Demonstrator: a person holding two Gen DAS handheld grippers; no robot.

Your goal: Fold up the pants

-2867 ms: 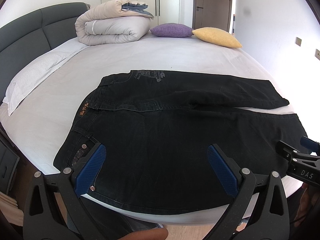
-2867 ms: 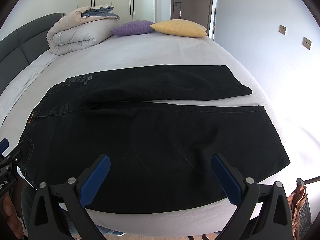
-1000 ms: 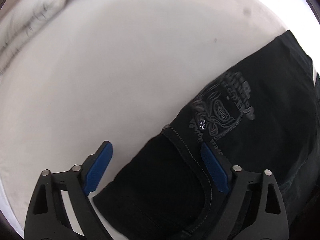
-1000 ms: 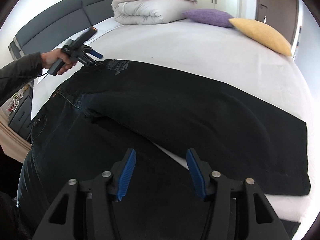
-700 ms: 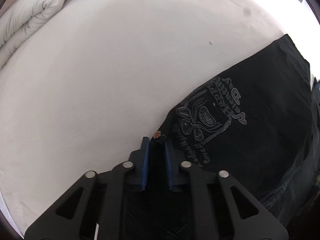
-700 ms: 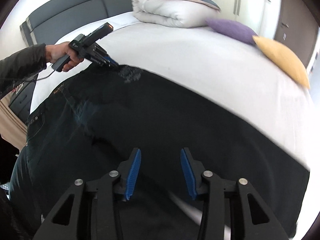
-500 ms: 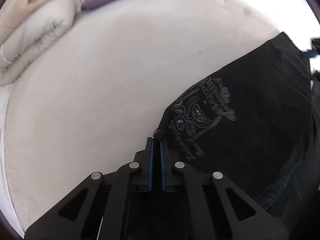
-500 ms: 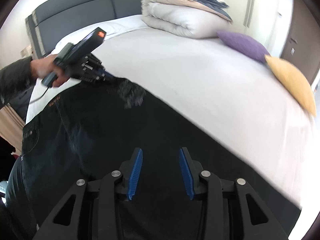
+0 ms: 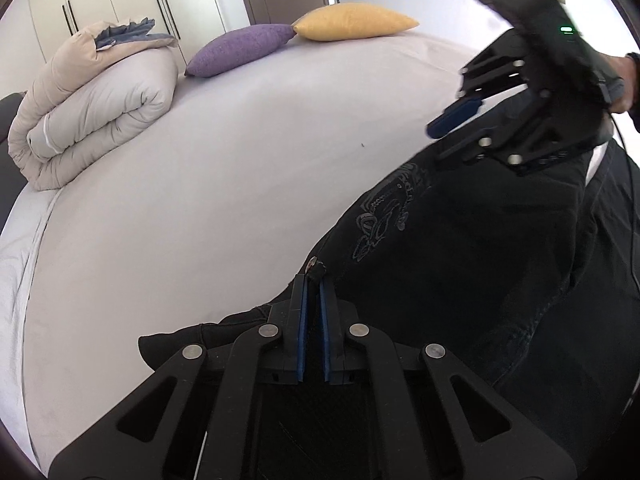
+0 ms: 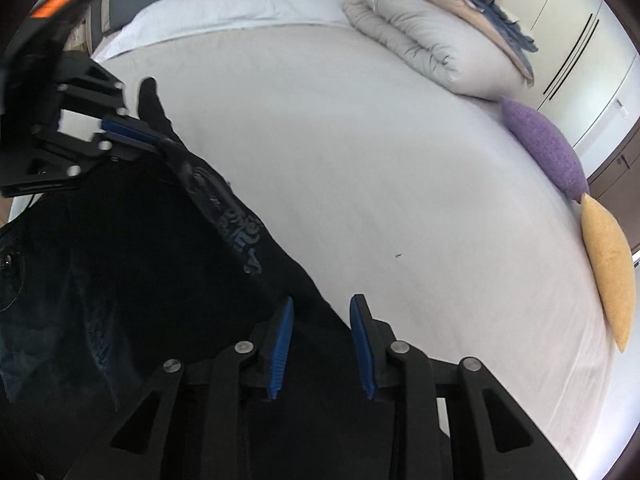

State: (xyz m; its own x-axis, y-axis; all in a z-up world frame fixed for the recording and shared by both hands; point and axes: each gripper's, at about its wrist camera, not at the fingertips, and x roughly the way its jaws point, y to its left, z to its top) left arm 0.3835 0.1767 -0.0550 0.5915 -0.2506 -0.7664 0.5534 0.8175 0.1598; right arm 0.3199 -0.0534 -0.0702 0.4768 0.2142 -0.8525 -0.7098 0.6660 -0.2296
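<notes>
Black pants [image 9: 460, 280] lie on the bed [image 9: 200, 184]; left hand-held gripper [image 9: 313, 280] pinches the waistband corner for folding, right hand-held gripper [image 10: 320, 320] has been closing, part-open, astride the far leg edge.

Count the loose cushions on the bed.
2: a purple cushion and a yellow cushion, tips nearly touching at the far edge, right of the rolled duvet. Others may be out of frame.

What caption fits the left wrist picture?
Left claw pinches the black pants at the waist corner; right claw hovers over the bed.
</notes>
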